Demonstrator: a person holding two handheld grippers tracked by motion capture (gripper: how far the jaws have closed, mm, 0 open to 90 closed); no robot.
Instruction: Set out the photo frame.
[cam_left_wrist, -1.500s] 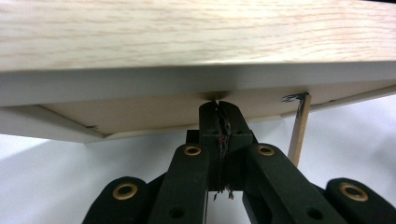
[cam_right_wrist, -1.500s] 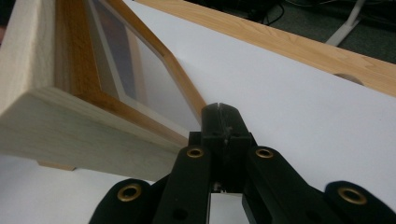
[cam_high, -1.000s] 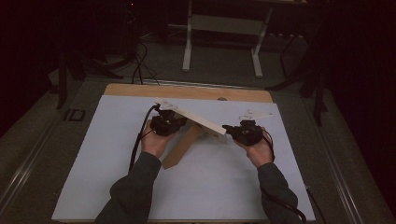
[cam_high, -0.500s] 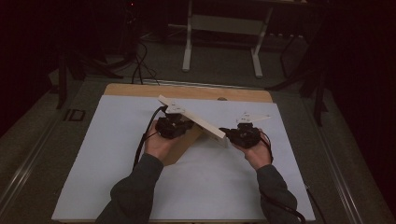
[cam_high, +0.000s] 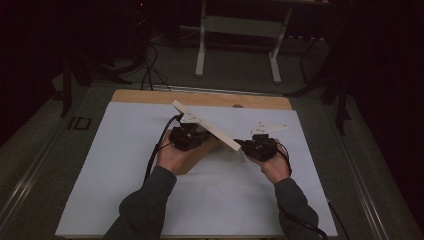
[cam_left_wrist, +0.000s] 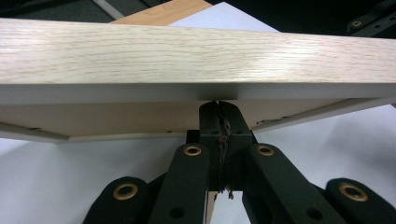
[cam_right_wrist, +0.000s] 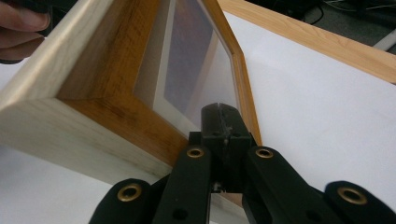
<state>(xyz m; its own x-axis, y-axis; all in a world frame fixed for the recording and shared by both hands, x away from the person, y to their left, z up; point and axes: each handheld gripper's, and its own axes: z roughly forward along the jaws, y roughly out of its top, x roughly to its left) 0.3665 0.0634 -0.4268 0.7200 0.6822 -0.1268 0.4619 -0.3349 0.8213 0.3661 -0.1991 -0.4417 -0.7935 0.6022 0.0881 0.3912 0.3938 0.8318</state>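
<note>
High view: I hold a wooden picture frame (cam_high: 210, 130) tilted above the white sheet (cam_high: 115, 165) that covers the surface, roughly at its middle and nearer the far edge than the near one. My left claw (cam_high: 192, 136) sits under the raised far-left part of the frame; my right claw (cam_high: 248, 145) meets its lower near-right corner. The frame slopes down from left to right. Whether any edge rests on the sheet I cannot tell from here.

Left claw view: the jaws are pressed fully together, tips butted against the underside of the frame's pale side rail (cam_left_wrist: 187, 56). Nothing is clamped; this claw props the frame and does not pinch it.

Right claw view: jaws likewise closed tight, tips against the inner lip of the frame beside the glazed panel (cam_right_wrist: 187, 65). The fingers (cam_right_wrist: 21, 23) of my other hand show at upper left.

Judgement: both contacts are pushes only, so the frame could slip. I should keep the tips on wood, off the glass, move both hands at one pace, and lower the low corner first.
</note>
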